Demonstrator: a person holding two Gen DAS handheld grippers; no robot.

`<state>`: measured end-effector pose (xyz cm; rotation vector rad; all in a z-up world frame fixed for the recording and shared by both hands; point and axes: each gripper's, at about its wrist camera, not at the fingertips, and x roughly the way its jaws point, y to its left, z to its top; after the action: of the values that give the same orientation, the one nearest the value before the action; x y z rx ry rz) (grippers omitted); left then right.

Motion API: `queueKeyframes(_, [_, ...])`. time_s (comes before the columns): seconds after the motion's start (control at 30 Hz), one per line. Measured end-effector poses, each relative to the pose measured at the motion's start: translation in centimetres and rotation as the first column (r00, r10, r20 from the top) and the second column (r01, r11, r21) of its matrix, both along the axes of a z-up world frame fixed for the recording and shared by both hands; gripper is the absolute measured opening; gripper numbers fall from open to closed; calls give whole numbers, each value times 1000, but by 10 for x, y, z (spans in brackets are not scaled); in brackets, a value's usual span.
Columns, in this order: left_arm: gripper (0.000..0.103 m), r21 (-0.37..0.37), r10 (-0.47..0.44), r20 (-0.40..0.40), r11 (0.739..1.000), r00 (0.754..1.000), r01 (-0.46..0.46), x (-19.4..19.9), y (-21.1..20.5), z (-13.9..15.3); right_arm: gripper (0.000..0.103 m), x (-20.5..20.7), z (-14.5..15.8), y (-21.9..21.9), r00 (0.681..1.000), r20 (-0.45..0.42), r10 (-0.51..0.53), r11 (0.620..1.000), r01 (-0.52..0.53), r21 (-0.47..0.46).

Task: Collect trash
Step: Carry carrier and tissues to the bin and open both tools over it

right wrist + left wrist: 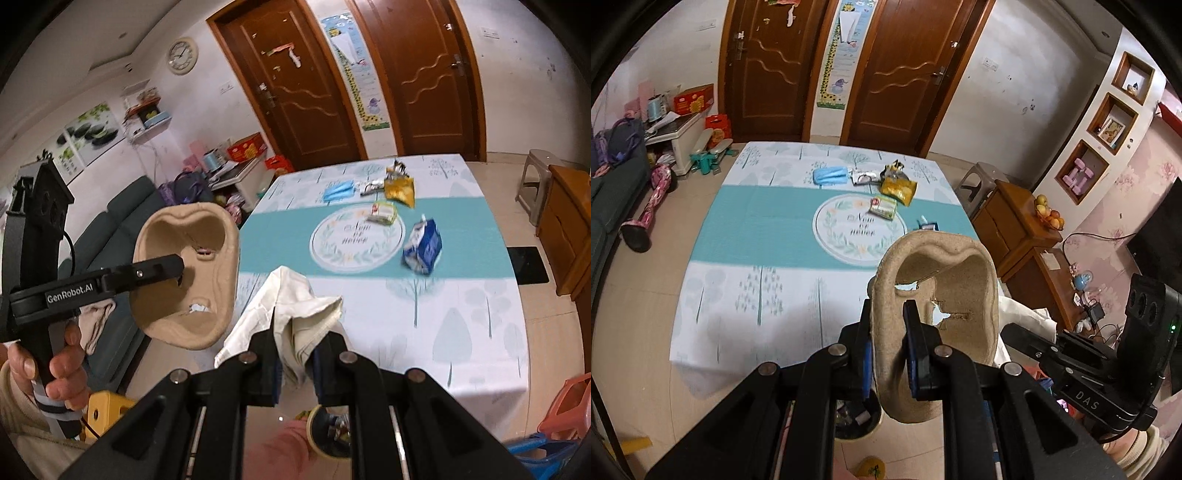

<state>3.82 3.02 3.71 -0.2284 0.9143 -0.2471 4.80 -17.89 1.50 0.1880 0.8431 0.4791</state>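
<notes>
Trash in hand, left to right: a moulded pulp tray [934, 332] is clamped by its rim between the fingers [910, 350] of the left gripper [890, 354], rising toward twelve o'clock from them, above the near edge of the surface [753, 229]. A crumpled white cloth [295, 317] is pinched between the closed fingers [317, 365] of the right gripper [297, 369], bulging toward twelve o'clock. More trash lies on the surface at the far side: blue mask [830, 175], silver wrapper [863, 177], yellow snack bag [898, 189], green packet [883, 208], and, toward two o'clock, blue carton [423, 247]. At six o'clock, below both grippers, a bin [855, 421] stands on the floor.
</notes>
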Motion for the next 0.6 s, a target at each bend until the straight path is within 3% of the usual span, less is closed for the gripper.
queueKeyframes(0.33, [12, 66, 7, -84, 998, 996, -2, -48, -11, -25, 12, -46, -31, -5, 995, -96, 2, 999, 1, 32])
queueKeyframes(0.6, [12, 105, -15, -194, 994, 981, 36, -55, -7, -84, 12, -58, -80, 6, 974, -222, -43, 999, 49, 19])
